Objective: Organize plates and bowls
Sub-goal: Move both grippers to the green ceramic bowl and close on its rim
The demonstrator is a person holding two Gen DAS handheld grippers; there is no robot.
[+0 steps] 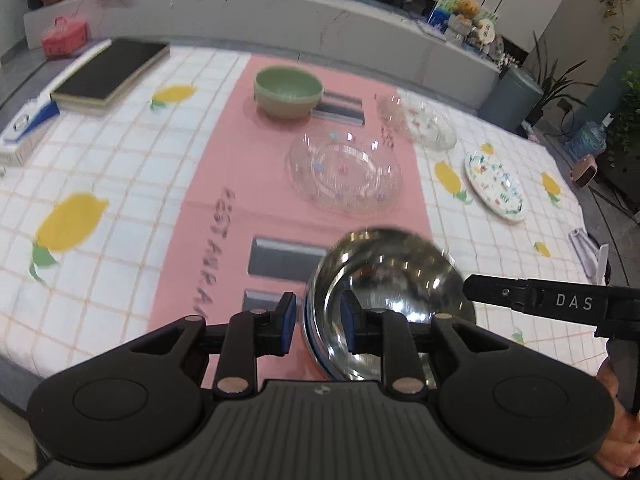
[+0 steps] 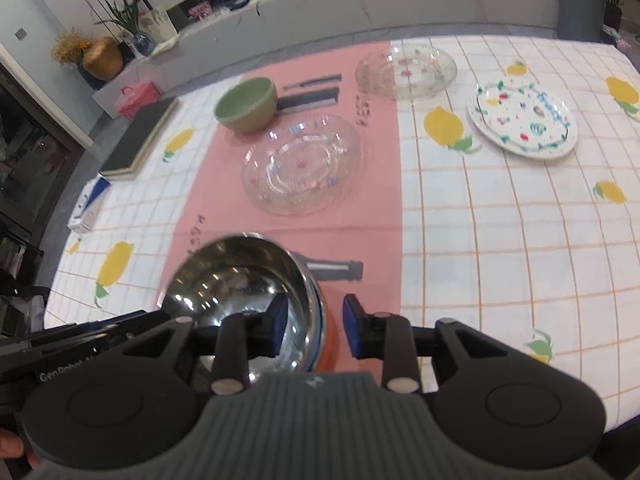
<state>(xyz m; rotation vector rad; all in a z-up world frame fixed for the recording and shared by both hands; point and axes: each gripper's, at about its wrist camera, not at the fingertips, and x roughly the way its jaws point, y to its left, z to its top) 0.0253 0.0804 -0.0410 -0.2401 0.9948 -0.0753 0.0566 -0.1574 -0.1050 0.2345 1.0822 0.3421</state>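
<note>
We straddle the steel bowl [image 1: 384,292] at the near table edge, left gripper [image 1: 318,322] and right gripper [image 2: 312,326] both slackened, pads apart; green bowl [image 2: 246,104], glass plates [image 2: 302,164] and painted plate [image 2: 524,118] remain unsorted.

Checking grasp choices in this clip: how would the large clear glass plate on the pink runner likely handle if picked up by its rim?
The large glass plate is probably stiff and fairly heavy for its size, being wide moulded glass. Its glossy surface could be slippery between pads. It lies flat, so it is unlikely to roll, but it may chip if knocked.
</note>
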